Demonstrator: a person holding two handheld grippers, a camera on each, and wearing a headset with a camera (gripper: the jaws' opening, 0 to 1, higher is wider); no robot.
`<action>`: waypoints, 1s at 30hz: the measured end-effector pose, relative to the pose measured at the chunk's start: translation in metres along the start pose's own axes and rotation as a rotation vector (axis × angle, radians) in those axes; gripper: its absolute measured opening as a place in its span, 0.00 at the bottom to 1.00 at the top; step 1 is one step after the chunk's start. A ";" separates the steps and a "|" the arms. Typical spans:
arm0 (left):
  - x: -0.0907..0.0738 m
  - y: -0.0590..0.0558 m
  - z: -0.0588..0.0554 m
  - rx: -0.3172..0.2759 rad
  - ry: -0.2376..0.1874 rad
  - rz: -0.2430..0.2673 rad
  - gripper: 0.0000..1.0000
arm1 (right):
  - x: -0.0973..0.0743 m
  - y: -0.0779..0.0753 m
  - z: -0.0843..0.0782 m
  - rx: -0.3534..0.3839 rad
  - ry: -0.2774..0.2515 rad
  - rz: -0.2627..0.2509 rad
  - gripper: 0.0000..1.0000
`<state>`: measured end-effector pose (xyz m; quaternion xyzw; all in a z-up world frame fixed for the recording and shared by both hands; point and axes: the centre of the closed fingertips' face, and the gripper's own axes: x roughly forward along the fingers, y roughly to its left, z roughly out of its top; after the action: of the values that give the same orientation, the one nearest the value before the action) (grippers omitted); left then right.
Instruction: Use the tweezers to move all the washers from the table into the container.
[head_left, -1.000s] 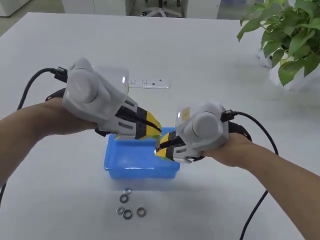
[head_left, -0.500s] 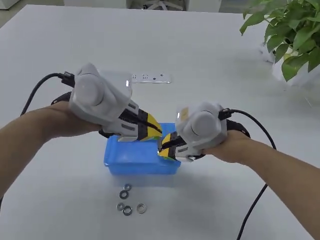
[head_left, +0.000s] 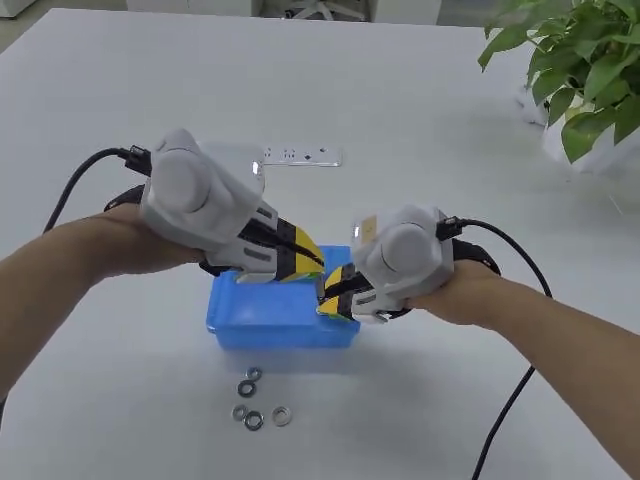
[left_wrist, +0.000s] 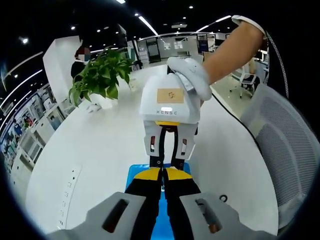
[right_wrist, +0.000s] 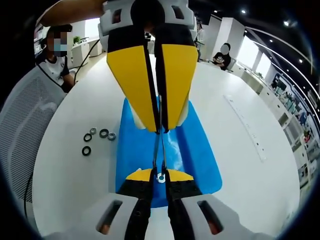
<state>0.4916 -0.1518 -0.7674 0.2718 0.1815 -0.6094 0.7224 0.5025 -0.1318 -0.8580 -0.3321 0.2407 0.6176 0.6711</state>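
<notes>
Above the blue container (head_left: 270, 318), my left gripper (head_left: 312, 262) and right gripper (head_left: 325, 300) meet tip to tip. Thin metal tweezers (right_wrist: 158, 150) run between them. The left gripper's yellow jaws are shut on one end and my right gripper (right_wrist: 159, 177) is shut on the other. A small silver ring shows at that right end; I cannot tell whether it is a washer. Several washers (head_left: 255, 400) lie on the table in front of the container, and the right gripper view has the washers (right_wrist: 97, 136) left of the container (right_wrist: 195, 150).
A white power strip (head_left: 295, 156) lies behind the container. A potted plant (head_left: 585, 70) stands at the far right. Cables trail from both grippers. People sit at other desks in the background. Bare white table lies around the container.
Both grippers hold almost still over the container with the tweezers between them. The head camera has shifted slightly.
</notes>
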 end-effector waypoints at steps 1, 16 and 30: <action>0.000 0.000 0.000 0.001 0.000 0.001 0.05 | 0.000 0.000 0.000 0.000 0.000 0.000 0.11; -0.017 -0.006 0.013 0.013 0.016 -0.002 0.05 | -0.014 0.005 0.016 -0.006 -0.032 -0.023 0.11; -0.038 -0.023 0.028 0.030 0.021 0.000 0.05 | -0.026 0.023 0.039 -0.029 -0.060 -0.052 0.11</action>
<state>0.4597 -0.1418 -0.7273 0.2890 0.1797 -0.6094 0.7161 0.4737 -0.1203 -0.8166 -0.3291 0.2027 0.6132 0.6889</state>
